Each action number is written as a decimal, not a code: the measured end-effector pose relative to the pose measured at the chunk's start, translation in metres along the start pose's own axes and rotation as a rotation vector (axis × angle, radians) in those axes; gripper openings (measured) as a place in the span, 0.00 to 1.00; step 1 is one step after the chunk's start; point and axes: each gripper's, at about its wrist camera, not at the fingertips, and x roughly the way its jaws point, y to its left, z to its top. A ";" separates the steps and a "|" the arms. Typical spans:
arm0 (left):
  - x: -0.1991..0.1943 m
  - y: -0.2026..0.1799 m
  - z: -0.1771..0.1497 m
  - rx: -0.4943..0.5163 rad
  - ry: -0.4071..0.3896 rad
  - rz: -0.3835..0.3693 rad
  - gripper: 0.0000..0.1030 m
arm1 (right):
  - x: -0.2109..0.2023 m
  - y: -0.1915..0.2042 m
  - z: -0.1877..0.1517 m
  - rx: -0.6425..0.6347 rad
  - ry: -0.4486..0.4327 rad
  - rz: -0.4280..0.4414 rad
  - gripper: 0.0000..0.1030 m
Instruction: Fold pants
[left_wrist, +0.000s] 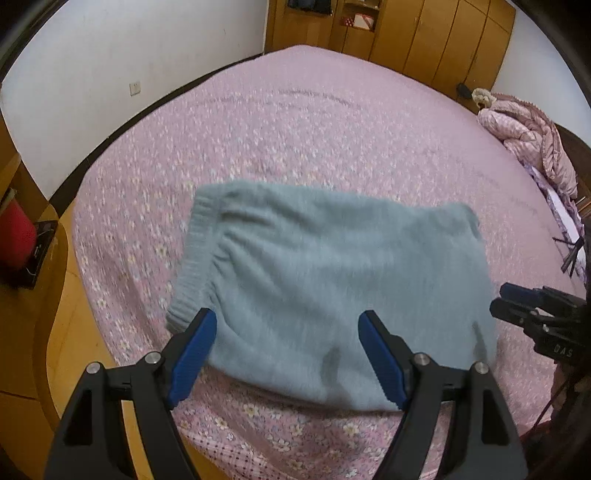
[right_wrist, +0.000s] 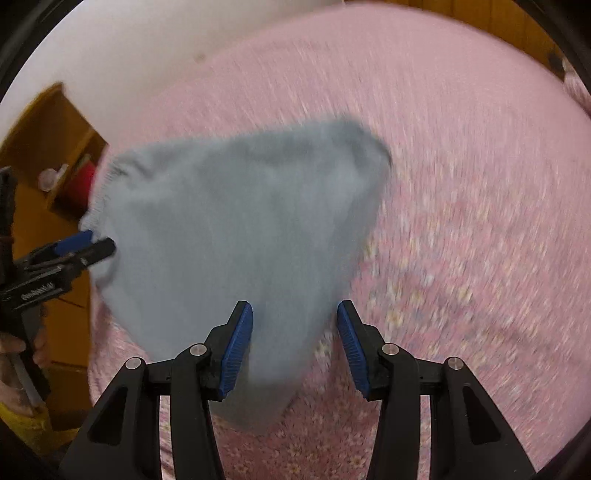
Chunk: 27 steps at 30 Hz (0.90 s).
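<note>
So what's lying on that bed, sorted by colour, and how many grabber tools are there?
Grey-blue: 1, the folded pants.
Pink: 1, the bunched quilt at the far edge of the bed.
Black-and-blue grabbers: 2, the left gripper and the right gripper, both open and holding nothing.
Total: 4.

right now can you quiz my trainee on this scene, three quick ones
1. True or false: the left claw is open.
2. What do the fuzzy light-blue knit pants lie on? A) wooden floor B) pink floral bedsheet C) chair
3. Fill in: the right claw holds ____.

Key: 1 true; 2 B; 3 nothing, its jaws are apart over the pants' edge.
</note>
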 end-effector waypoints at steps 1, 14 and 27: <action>0.003 0.000 -0.003 -0.005 0.014 0.006 0.80 | 0.007 -0.003 -0.002 0.016 0.017 0.013 0.49; 0.024 0.009 -0.016 -0.074 0.054 0.019 0.82 | 0.007 -0.012 -0.007 0.066 -0.018 0.215 0.91; 0.001 0.001 -0.031 -0.068 0.048 0.036 0.82 | -0.007 -0.038 -0.019 0.184 -0.083 0.242 0.33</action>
